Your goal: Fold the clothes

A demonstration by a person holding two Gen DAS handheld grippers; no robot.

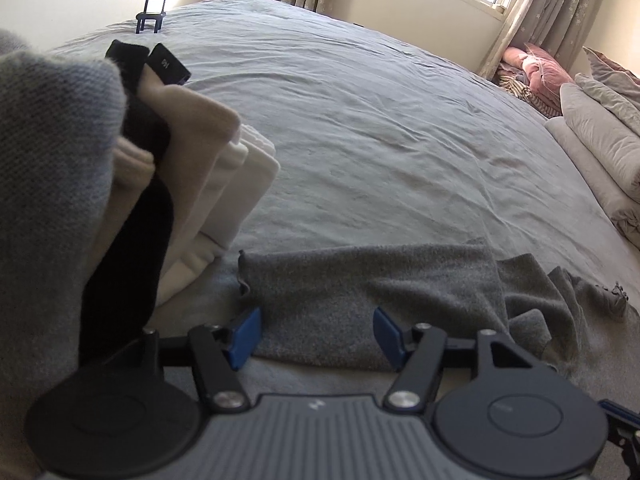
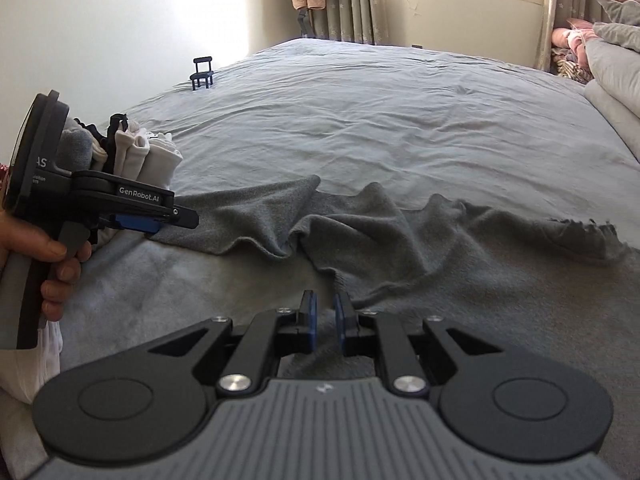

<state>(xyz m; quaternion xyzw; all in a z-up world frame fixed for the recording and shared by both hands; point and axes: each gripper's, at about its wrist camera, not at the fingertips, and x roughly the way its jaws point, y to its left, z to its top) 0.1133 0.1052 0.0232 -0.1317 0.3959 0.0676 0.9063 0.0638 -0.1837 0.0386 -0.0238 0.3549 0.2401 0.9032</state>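
Dark grey knit garment (image 2: 360,232) rumpled, half-folded on grey bed (image 2: 360,120); left hand-held gripper (image 1: 316,332) spread, right hand-held gripper (image 2: 325,320) narrowly parted, both empty.

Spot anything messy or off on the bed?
The grey cloth lies rumpled across the sheet, ridged and half folded, its right end frayed. The stack of folded clothes beside it looks neat. Nothing spilled.

Open bedsheet (image 2: 380,120) beyond; folded stack (image 1: 192,184) left, bedding pile (image 1: 600,140) right.
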